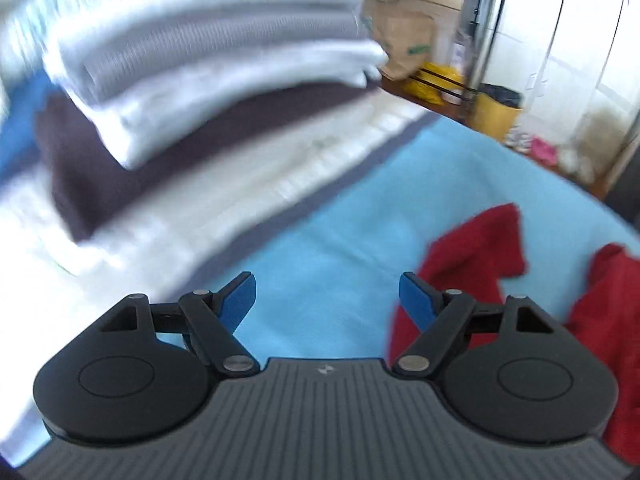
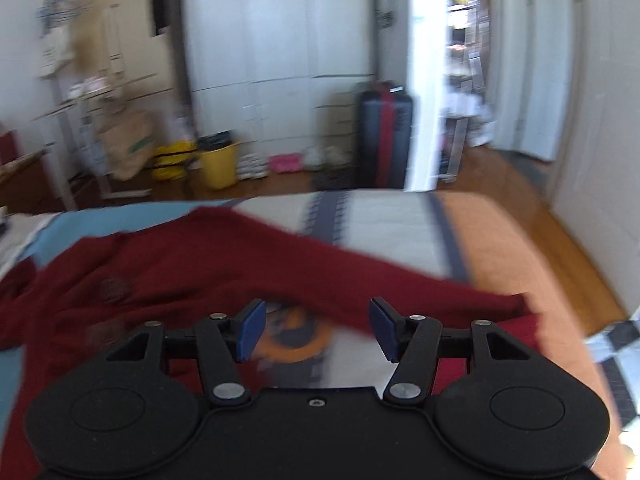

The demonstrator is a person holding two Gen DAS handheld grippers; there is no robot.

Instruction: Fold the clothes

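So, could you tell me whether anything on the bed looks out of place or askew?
Only the red garment: it lies crumpled and unfolded across the bedspread, unlike the neat stack of folded laundry beside it. Both tools are open and hold nothing.

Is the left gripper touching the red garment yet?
Cannot tell. In the left wrist view the left gripper is open with only blue sheet between its fingers; the red garment passes behind the right-hand finger, hiding any contact.

Light: bright, even daylight, no hard shadows.
Glare: white wardrobe doors (image 1: pixel 560 40) wash out.
Blur: folded towel stack (image 1: pixel 208 52) and red garment (image 2: pixel 200 268) smear with motion.
Edges: fisheye bending, dark corners.
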